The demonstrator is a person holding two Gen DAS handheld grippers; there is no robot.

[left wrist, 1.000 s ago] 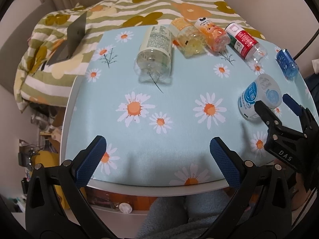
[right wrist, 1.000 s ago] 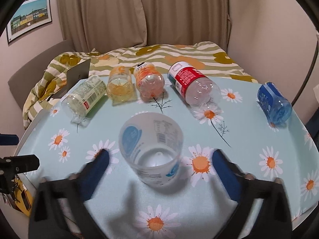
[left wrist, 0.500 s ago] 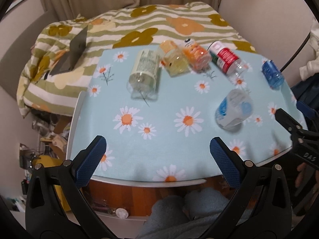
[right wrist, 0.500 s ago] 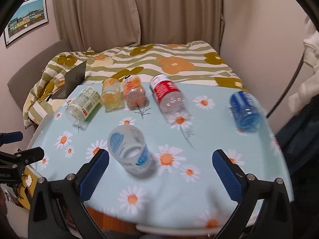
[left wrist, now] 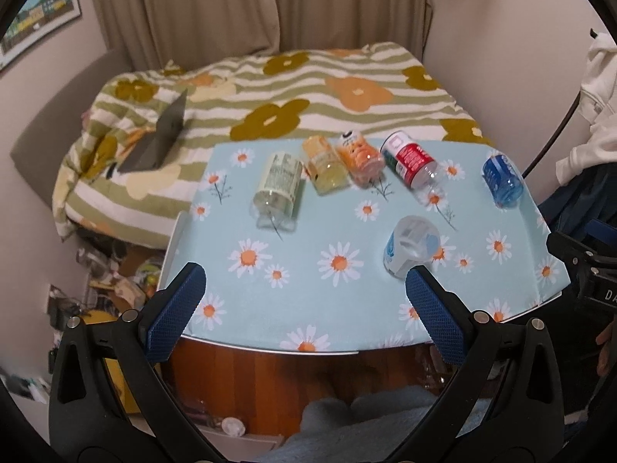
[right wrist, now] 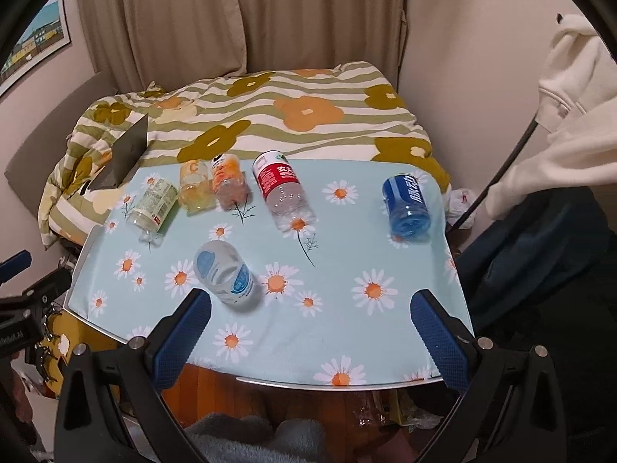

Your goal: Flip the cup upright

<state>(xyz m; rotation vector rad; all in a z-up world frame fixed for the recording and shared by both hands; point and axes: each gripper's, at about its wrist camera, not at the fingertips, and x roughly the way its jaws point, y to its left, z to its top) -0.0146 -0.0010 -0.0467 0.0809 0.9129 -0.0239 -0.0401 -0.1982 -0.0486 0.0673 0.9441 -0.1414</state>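
- Left wrist view: the left gripper (left wrist: pixel 304 305) is hanging over the near edge of the daisy-printed light-blue table (left wrist: pixel 347 308), its blue-padded jaws spread wide and holding nothing.
- The translucent white plastic cup with blue labels (left wrist: pixel 410 245) is sitting on the table's right half, apparently mouth up, though blur is making this uncertain.
- Five cut plastic bottles are lying along the far side, the blue one (left wrist: pixel 502 180) well apart at the right.
- Right wrist view: the right gripper (right wrist: pixel 308 332) is hovering by the near edge, jaws spread and empty.
- The cup (right wrist: pixel 223 272) is standing just beyond its left finger (right wrist: pixel 181 343), rim towards the camera.
- The red-labelled bottle (right wrist: pixel 283 193) is lying behind it.
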